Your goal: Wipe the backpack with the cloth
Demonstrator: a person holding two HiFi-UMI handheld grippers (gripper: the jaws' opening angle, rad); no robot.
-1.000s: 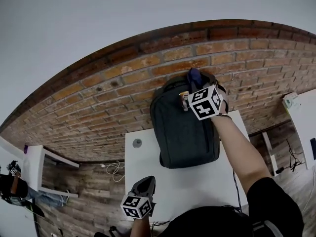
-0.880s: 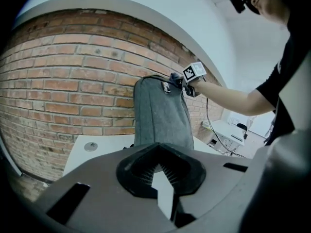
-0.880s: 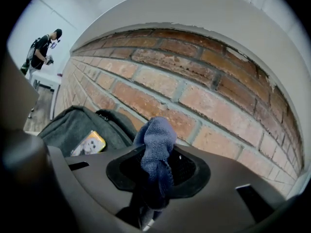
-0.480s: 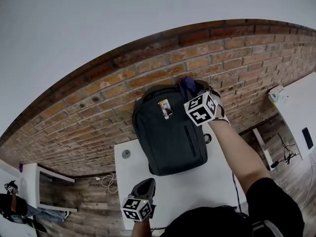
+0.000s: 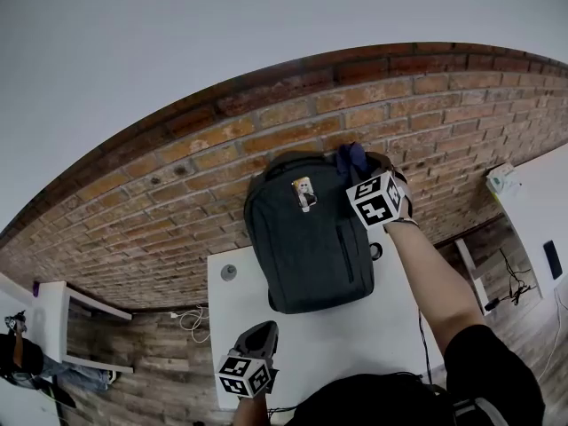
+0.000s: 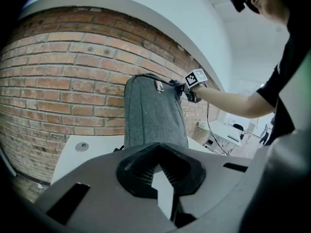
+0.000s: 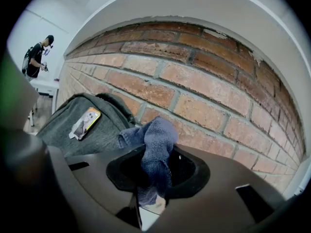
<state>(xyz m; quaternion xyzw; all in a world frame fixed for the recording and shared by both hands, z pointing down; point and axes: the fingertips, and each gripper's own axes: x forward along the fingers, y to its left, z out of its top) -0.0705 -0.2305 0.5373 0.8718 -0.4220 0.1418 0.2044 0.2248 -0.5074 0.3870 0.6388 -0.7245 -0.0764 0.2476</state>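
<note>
A dark grey backpack [image 5: 306, 238] stands upright on the white table [image 5: 266, 318], leaning on the brick wall [image 5: 222, 140]. A small picture tag [image 5: 304, 191] hangs on its front. My right gripper [image 5: 368, 171] is shut on a blue cloth [image 5: 352, 158] at the backpack's top right corner, close to the wall. In the right gripper view the cloth [image 7: 155, 140] bunches out of the jaws beside the backpack [image 7: 77, 125]. My left gripper [image 5: 257, 337] hovers low over the table's near edge, shut and holding nothing. It faces the backpack [image 6: 153, 113].
A small round metal disc [image 5: 229, 272] lies on the table left of the backpack. Another white table [image 5: 532, 211] stands to the right, with cables [image 5: 519, 287] on the wooden floor. A white desk [image 5: 67, 304] and a person [image 5: 18, 353] are far left.
My right gripper has slid the cloth rightward across the top of the backpack, uncovering the picture tag. The left gripper has stayed where it was.
</note>
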